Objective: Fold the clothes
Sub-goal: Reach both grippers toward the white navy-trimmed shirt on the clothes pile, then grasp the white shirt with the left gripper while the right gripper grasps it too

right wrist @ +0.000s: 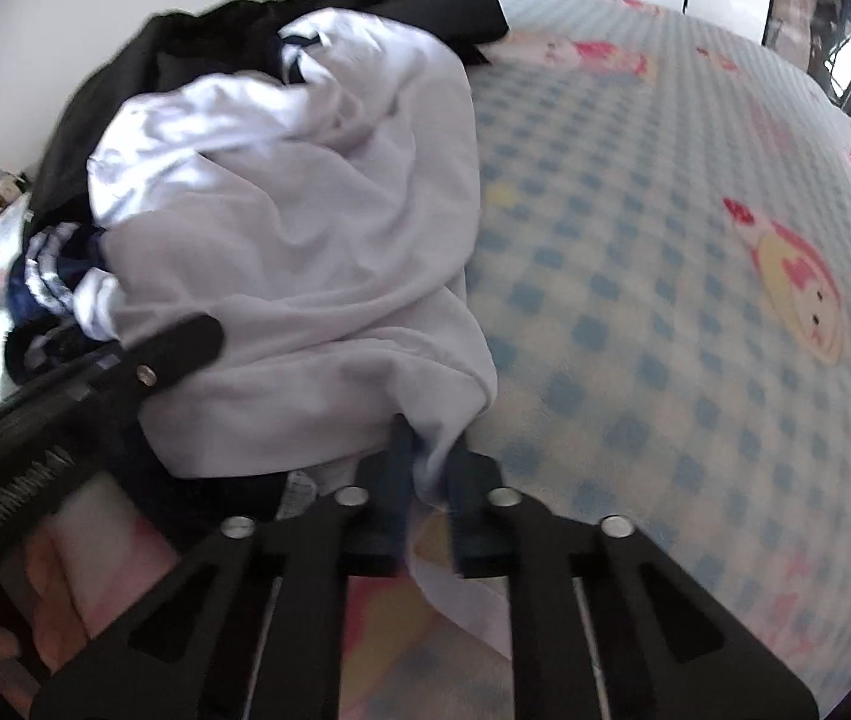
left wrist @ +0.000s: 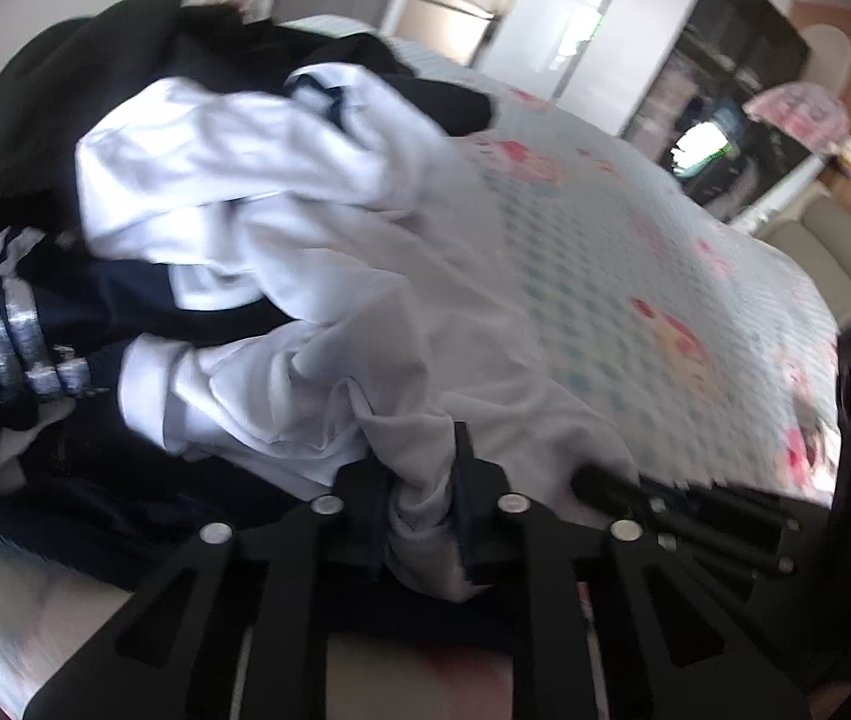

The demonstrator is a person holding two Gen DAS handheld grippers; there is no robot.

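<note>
A crumpled white garment lies on top of a pile of clothes on the bed. My left gripper is shut on a bunched fold of its near edge, with white cloth pinched between the pads. The same white garment fills the left half of the right wrist view. There my right gripper is shut on its lower right corner, a thin fold caught between the fingers. The left gripper's body shows at the left of that view, close beside the right one.
Under the white garment lie black clothes and a navy piece with silver stripes. The bedspread, checked blue with pink cartoon figures, stretches to the right. Wardrobe doors and dark shelves stand beyond the bed.
</note>
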